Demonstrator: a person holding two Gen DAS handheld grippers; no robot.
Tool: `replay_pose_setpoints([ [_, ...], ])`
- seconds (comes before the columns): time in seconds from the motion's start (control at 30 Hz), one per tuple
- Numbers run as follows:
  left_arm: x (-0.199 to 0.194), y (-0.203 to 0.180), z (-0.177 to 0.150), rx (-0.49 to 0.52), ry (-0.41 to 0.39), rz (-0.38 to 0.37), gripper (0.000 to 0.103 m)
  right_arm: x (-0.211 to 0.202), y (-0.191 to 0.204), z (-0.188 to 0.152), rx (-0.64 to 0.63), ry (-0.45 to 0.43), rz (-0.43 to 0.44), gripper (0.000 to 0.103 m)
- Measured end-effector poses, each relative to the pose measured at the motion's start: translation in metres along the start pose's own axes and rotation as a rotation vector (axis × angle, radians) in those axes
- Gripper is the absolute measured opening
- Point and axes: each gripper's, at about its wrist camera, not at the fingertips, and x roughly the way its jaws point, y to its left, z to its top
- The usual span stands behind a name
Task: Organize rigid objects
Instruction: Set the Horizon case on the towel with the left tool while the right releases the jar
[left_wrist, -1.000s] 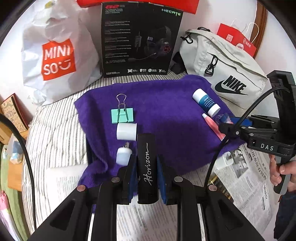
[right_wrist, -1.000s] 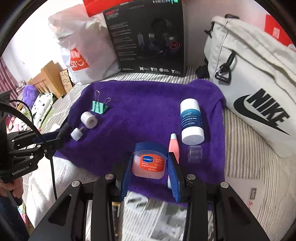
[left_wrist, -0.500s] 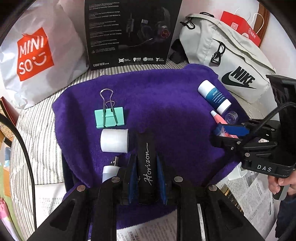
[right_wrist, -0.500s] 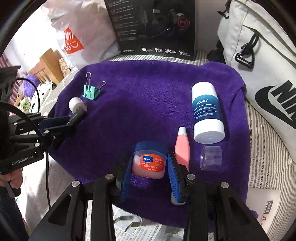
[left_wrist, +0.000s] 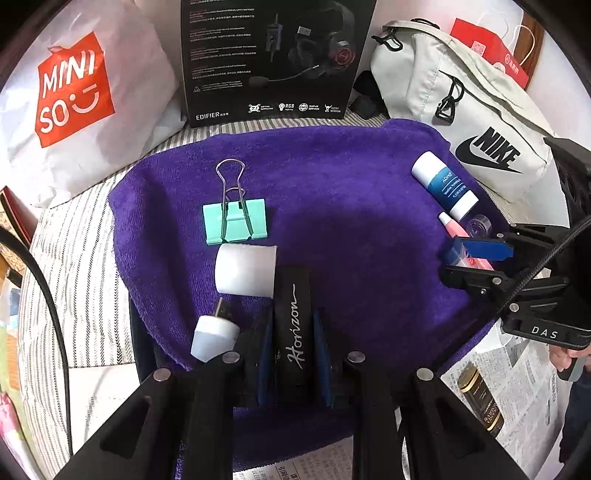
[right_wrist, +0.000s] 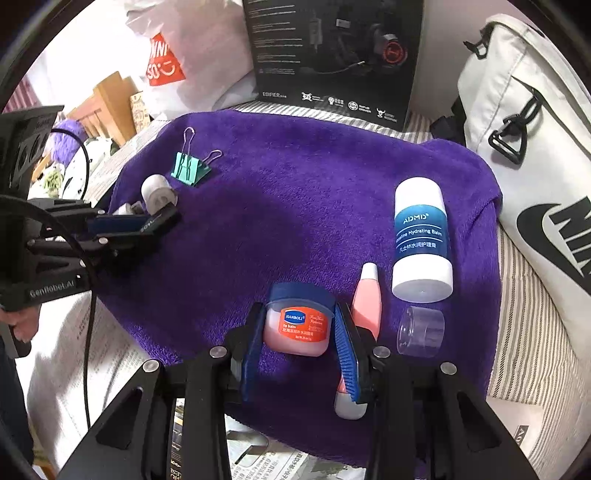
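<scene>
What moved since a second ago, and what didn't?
Both grippers came forward and lower over the purple towel. The left gripper still clamps the black Horizon case, now beside the white cap. The right gripper still holds the lip balm jar. Clip, bottle and pink tube stayed put.

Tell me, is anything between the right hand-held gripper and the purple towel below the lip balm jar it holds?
Nothing visible. The right hand-held gripper holds the small blue-lidded lip balm jar over bare purple towel. The pink tube lies just outside its right finger, beside the drop spot.
</scene>
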Motion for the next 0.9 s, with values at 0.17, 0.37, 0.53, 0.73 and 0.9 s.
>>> replay_pose_setpoints([
  [0.17,0.0,-0.002,0.0,0.009,0.001,0.013,0.021,0.001,0.001,0.001,-0.038,0.008,0.003,0.038],
  [0.37,-0.002,0.0,-0.001,-0.015,0.016,0.001,0.024,0.001,0.002,0.001,-0.063,0.019,0.005,0.038],
  [0.53,-0.006,-0.004,-0.006,-0.001,0.027,0.021,0.025,0.002,0.002,0.002,-0.068,0.025,0.012,0.04],
  [0.73,-0.018,-0.001,-0.011,-0.015,0.019,0.028,0.028,0.001,-0.003,0.002,-0.046,0.044,0.041,0.042],
  [0.9,-0.032,-0.003,-0.015,-0.015,-0.007,0.034,0.038,-0.003,-0.005,-0.001,-0.02,0.061,0.044,0.044],
])
